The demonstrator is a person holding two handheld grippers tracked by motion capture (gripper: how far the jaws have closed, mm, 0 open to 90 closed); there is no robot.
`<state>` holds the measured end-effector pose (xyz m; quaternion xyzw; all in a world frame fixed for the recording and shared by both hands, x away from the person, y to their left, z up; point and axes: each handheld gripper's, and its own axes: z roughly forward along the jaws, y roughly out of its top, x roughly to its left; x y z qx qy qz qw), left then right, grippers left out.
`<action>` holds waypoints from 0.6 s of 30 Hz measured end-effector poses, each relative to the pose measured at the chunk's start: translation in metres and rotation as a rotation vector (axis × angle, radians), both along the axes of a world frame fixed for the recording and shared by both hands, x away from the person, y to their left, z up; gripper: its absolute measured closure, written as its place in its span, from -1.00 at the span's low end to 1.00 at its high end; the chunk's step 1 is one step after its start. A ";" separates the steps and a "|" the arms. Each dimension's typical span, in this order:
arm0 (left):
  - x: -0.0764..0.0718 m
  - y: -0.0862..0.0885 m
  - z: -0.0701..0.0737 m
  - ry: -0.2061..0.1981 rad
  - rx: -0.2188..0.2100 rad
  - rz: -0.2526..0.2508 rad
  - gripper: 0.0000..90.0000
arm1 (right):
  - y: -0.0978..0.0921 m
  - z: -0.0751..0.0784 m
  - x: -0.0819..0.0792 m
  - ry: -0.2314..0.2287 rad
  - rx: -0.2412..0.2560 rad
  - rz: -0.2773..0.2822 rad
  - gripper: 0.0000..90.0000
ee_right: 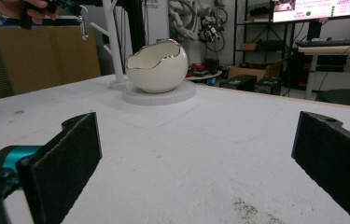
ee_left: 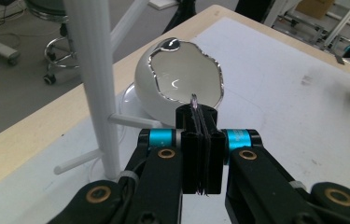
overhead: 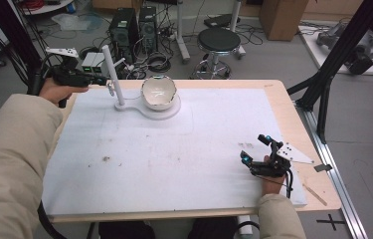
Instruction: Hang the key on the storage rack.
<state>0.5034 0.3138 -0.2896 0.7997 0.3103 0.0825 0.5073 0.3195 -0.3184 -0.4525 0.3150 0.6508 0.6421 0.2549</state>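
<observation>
A white stand (overhead: 113, 74) with a tall post (ee_left: 95, 70) and side pegs rises at the far left of the white mat. On its round base sits a white egg-shaped bowl (overhead: 158, 92) with a silver jagged rim (ee_left: 182, 79). My left gripper (overhead: 105, 79) is beside the post, shut on a small metal hook (overhead: 110, 89) that dangles below its jaws (ee_right: 83, 28). A thin sliver of the hook (ee_left: 194, 99) pokes out above the closed pads. My right gripper (overhead: 255, 148) rests low over the mat at the near right, open and holding nothing (ee_right: 196, 154), facing the bowl (ee_right: 156, 65).
The white mat (overhead: 174, 149) covers most of a wooden table (overhead: 293, 119). Beyond the far edge are a black stool (overhead: 219, 42) and computer towers (overhead: 124, 27) on the floor. A black frame leg (overhead: 326, 94) stands off the right side.
</observation>
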 end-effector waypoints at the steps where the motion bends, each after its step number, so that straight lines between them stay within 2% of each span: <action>1: 0.001 0.001 -0.001 0.001 -0.001 -0.009 0.97 | 0.000 0.000 0.000 0.000 0.001 0.000 -0.99; 9: 0.007 0.003 -0.009 0.016 -0.001 -0.006 0.97 | 0.000 0.000 0.000 0.006 0.002 0.001 -0.99; 18: 0.012 0.003 -0.013 0.013 0.002 -0.002 0.97 | 0.000 0.000 0.000 0.006 0.001 0.001 -0.99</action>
